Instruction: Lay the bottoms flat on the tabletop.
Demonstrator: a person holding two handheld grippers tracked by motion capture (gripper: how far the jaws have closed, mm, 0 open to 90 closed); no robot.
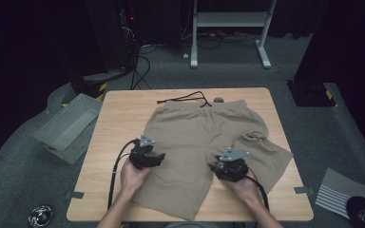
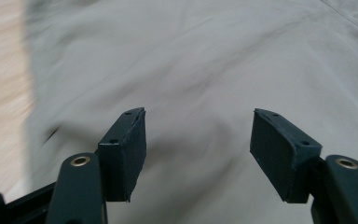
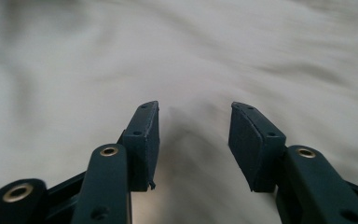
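Note:
A pair of tan shorts (image 1: 202, 135) lies flat on the wooden table (image 1: 119, 118), waistband at the far side, with a black drawstring (image 1: 185, 99) trailing off it. My left gripper (image 1: 153, 158) hovers over the left leg of the shorts. In the left gripper view it (image 2: 198, 126) stands open above tan fabric (image 2: 205, 60), with nothing between the jaws and the table edge at the left. My right gripper (image 1: 220, 167) is over the right leg near the crotch. In the right gripper view it (image 3: 195, 119) is open over blurred fabric (image 3: 191, 51).
A grey bin (image 1: 69, 126) leans at the table's left side. A white stand (image 1: 230, 28) and cables are on the floor behind. A striped sheet (image 1: 340, 192) and a dark round object (image 1: 363, 209) lie at the lower right, a shiny round object (image 1: 39, 214) at the lower left.

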